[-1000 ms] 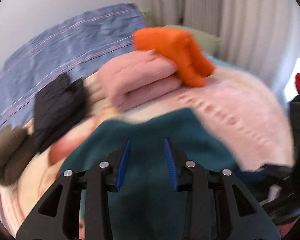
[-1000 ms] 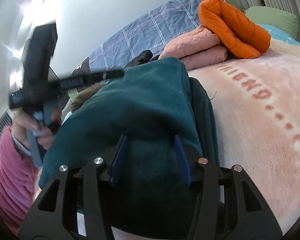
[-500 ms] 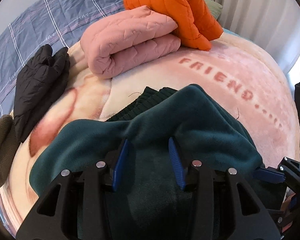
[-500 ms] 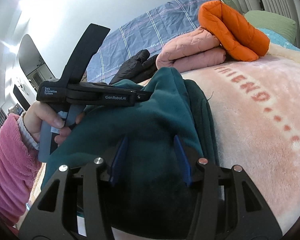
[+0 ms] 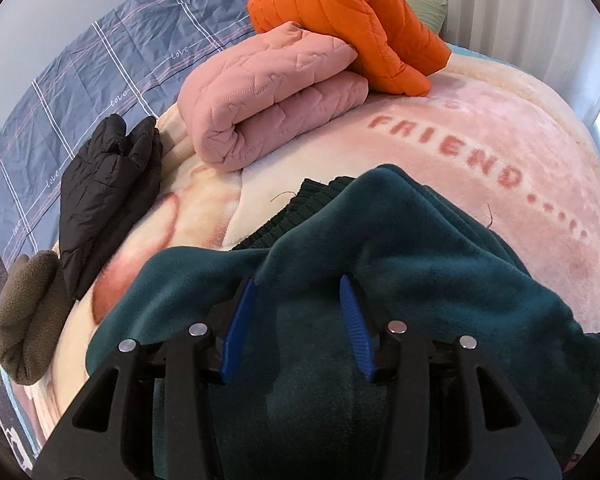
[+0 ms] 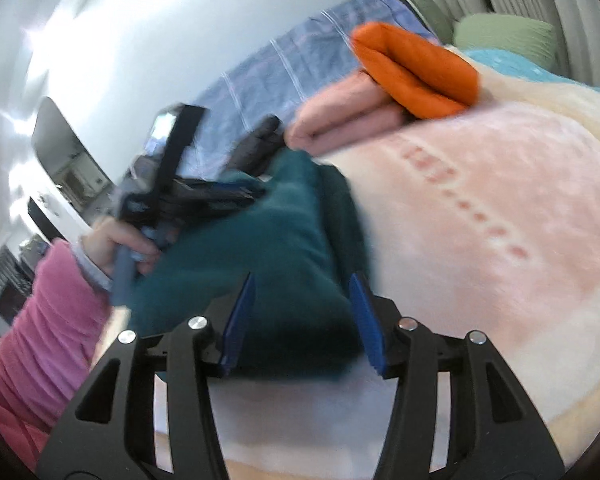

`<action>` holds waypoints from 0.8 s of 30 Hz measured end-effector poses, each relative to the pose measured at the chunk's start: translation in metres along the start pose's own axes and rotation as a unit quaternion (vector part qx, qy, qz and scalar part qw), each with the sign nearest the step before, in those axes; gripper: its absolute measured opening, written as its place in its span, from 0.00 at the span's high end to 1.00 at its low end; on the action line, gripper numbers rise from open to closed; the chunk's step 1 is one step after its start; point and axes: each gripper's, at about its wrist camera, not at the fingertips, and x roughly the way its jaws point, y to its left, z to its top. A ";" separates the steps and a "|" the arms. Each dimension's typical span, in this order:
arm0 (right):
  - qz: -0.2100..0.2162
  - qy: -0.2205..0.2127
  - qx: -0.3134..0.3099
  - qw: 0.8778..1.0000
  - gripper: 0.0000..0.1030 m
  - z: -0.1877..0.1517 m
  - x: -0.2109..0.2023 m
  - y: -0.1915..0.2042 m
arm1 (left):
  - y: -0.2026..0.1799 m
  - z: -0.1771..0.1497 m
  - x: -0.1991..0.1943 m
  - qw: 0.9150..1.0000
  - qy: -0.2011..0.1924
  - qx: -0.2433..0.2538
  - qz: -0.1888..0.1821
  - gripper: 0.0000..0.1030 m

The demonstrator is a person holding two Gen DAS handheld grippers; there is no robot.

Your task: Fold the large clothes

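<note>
A dark teal fleece garment (image 5: 412,264) lies bunched on the pink blanket (image 5: 500,136); its ribbed hem shows at the far side. My left gripper (image 5: 296,292) is open, its blue fingers standing apart just over the fleece near edge. In the right wrist view the teal fleece (image 6: 284,248) is blurred. My right gripper (image 6: 302,292) is open over its near corner, holding nothing. The left gripper (image 6: 204,196) shows there too, held by a hand in a pink sleeve.
A folded pink quilted garment (image 5: 276,92) and a folded orange puffer (image 5: 352,20) lie stacked at the far side. A black puffer (image 5: 108,188) and an olive fleece (image 5: 24,316) lie at the left. A blue plaid sheet (image 5: 100,60) lies behind them.
The right gripper has pulled back and swung, so the view is blurred and the fleece sits farther from its fingers. The left gripper has held over the fleece, with little change.
</note>
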 end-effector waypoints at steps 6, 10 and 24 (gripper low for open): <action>0.009 0.066 -0.012 0.998 0.50 -0.026 0.019 -0.005 | 0.001 0.000 -0.002 1.000 -0.004 -0.006 -0.007 0.54; 0.010 0.077 -0.019 0.997 0.49 -0.025 0.024 -0.002 | 0.004 -0.003 -0.004 1.000 -0.010 -0.012 -0.010 0.54; -0.025 0.095 -0.016 0.995 0.85 -0.027 0.056 0.002 | 0.012 -0.003 -0.005 1.000 -0.015 -0.025 -0.008 0.53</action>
